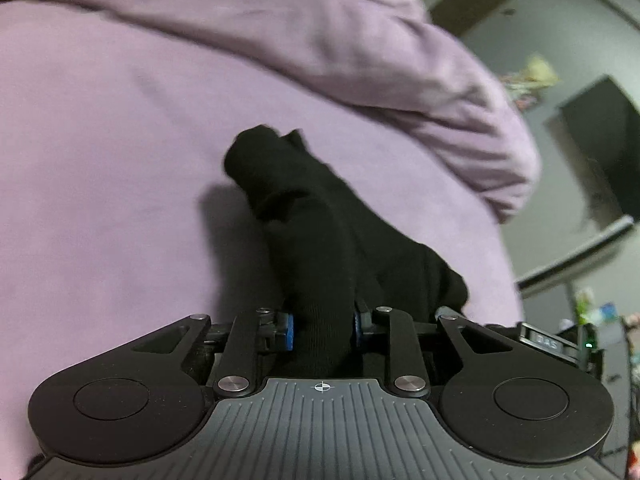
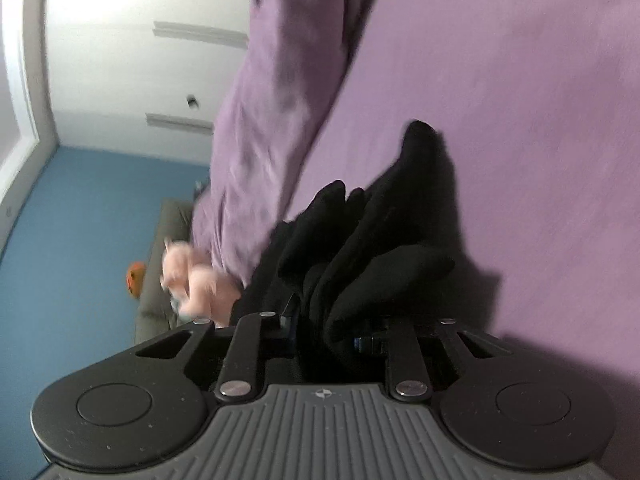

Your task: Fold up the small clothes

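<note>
Over the purple bedsheet (image 1: 100,160), the left gripper (image 1: 322,330) and right gripper (image 2: 326,338) are each clamped on black garment (image 1: 312,216) fabric, lifted and bunched; no finished fold shows, so folding looks barely begun. Right view alone shows a pink soft toy (image 2: 192,276) and blue wall (image 2: 80,220); left view shows a rumpled duvet (image 1: 360,40).

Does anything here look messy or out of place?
Only the black garment: it hangs bunched and twisted between the left tool and right tool, not flat on the purple sheet. Nothing looks spilled or damaged.
</note>
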Available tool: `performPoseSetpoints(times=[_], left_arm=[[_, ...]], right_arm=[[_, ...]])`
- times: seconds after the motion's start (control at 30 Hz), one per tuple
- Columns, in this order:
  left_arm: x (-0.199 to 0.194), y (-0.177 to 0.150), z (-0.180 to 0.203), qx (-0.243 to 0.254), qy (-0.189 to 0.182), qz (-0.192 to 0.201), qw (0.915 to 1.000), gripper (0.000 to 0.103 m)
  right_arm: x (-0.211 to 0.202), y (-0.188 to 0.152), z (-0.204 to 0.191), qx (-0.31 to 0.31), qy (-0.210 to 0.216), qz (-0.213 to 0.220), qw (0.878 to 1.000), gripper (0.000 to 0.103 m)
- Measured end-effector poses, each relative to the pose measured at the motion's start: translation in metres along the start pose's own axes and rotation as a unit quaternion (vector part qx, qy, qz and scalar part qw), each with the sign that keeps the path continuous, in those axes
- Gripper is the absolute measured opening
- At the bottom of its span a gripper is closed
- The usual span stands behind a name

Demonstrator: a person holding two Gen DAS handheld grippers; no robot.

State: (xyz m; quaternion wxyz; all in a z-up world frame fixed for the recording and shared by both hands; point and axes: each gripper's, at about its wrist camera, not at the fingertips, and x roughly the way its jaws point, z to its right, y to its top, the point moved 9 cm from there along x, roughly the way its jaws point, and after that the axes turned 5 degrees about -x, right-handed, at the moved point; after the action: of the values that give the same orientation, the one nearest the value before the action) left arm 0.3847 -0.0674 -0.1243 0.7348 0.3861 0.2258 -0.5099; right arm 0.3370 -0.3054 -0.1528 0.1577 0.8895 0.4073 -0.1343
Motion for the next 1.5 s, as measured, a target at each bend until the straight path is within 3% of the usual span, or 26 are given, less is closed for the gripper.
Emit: performPoseSetpoints(times=[0.1,0.13,0.23,0.3,0.43,0.5,0.53,0.57,0.6,0.67,0.73,0.77,0.8,0.83,0.87,0.93,0.97,1.07,1.17,1.23,1.33,1.4,1.5], left_arm=[[-0.013,-0.011,-0.039,-0.022,0.030,0.007,0.9993,0.033],[-0.017,-0.020,-0.051,-0.025,0.033,0.005,0.9991,0.034],[-0.037,-0.042,-0.065,-0.020,0.005,0.022,0.9995,0.044],[-0.047,-0.056,-0.071,-0.030,-0.022,0.027,0.9989,0.046],[-0.045,-0.086,-0.078,-0.059,-0.055,0.020,0.9965,0.049],[-0.042,-0.095,-0.078,-0.073,-0.060,0.016,0.9954,0.049],[-0.044,-0.096,-0.076,-0.070,-0.060,0.020,0.9956,0.044],[-0.044,-0.096,-0.072,-0.065,-0.055,0.023,0.9961,0.025],[-0.045,-0.096,-0.069,-0.060,-0.050,0.019,0.9968,0.017],[-0.055,-0.093,-0.062,-0.062,-0.057,0.021,0.9962,0.016],[-0.070,-0.088,-0.055,-0.074,-0.079,0.023,0.9939,0.016],[-0.076,-0.089,-0.055,-0.077,-0.087,0.022,0.9930,0.016],[-0.080,-0.091,-0.054,-0.080,-0.092,0.013,0.9925,0.016],[-0.080,-0.094,-0.056,-0.079,-0.089,0.001,0.9929,0.016],[-0.075,-0.100,-0.060,-0.075,-0.074,-0.017,0.9943,0.016],[-0.064,-0.110,-0.070,-0.049,-0.023,-0.041,0.9977,0.018],[-0.061,-0.111,-0.076,-0.040,0.003,-0.045,0.9982,0.025],[-0.073,-0.100,-0.075,-0.031,0.029,-0.013,0.9990,0.035],[-0.086,-0.074,-0.060,0.001,0.067,0.056,0.9962,0.059],[-0.079,-0.054,-0.043,0.025,0.079,0.094,0.9921,0.066],[-0.051,-0.028,-0.025,0.043,0.118,0.128,0.9837,0.068],[-0.029,-0.011,-0.018,0.049,0.157,0.142,0.9761,0.069],[0.004,0.009,-0.012,0.067,0.187,0.145,0.9692,0.072]], right_arm=[[0.021,-0.024,-0.002,-0.023,-0.025,-0.025,0.999,0.033],[0.022,-0.029,-0.004,-0.037,-0.037,-0.025,0.998,0.041],[0.005,-0.047,-0.011,-0.123,-0.083,-0.029,0.988,0.075],[-0.011,-0.064,-0.013,-0.158,-0.083,-0.037,0.983,0.080],[-0.037,-0.094,0.001,-0.142,-0.076,-0.032,0.986,0.078],[-0.037,-0.097,-0.001,-0.146,-0.084,-0.020,0.986,0.071],[-0.034,-0.097,-0.001,-0.140,-0.090,-0.016,0.986,0.052],[-0.031,-0.098,0.001,-0.130,-0.097,-0.017,0.987,0.031],[-0.025,-0.099,0.003,-0.125,-0.114,-0.024,0.985,0.029],[-0.025,-0.105,-0.002,-0.131,-0.116,-0.029,0.984,0.024],[-0.036,-0.105,-0.020,-0.051,0.023,-0.023,0.998,0.023],[-0.044,-0.103,-0.024,-0.016,0.077,-0.014,0.997,0.023],[-0.052,-0.101,-0.023,0.005,0.105,-0.008,0.994,0.023],[-0.057,-0.100,-0.018,0.001,0.093,-0.007,0.996,0.023],[-0.060,-0.102,-0.010,-0.017,0.054,-0.014,0.998,0.026],[-0.063,-0.108,0.012,-0.063,-0.057,-0.042,0.996,0.034],[-0.066,-0.109,0.021,-0.073,-0.094,-0.047,0.992,0.034],[-0.087,-0.097,0.014,-0.092,-0.110,-0.001,0.990,0.045],[-0.095,-0.075,-0.015,-0.168,-0.158,0.072,0.970,0.050],[-0.076,-0.067,-0.037,-0.204,-0.159,0.091,0.962,0.051],[-0.015,-0.068,-0.061,-0.236,-0.159,0.072,0.956,0.055],[0.023,-0.060,-0.066,-0.273,-0.191,0.073,0.940,0.054],[0.057,-0.038,-0.052,-0.335,-0.279,0.088,0.896,0.052]])
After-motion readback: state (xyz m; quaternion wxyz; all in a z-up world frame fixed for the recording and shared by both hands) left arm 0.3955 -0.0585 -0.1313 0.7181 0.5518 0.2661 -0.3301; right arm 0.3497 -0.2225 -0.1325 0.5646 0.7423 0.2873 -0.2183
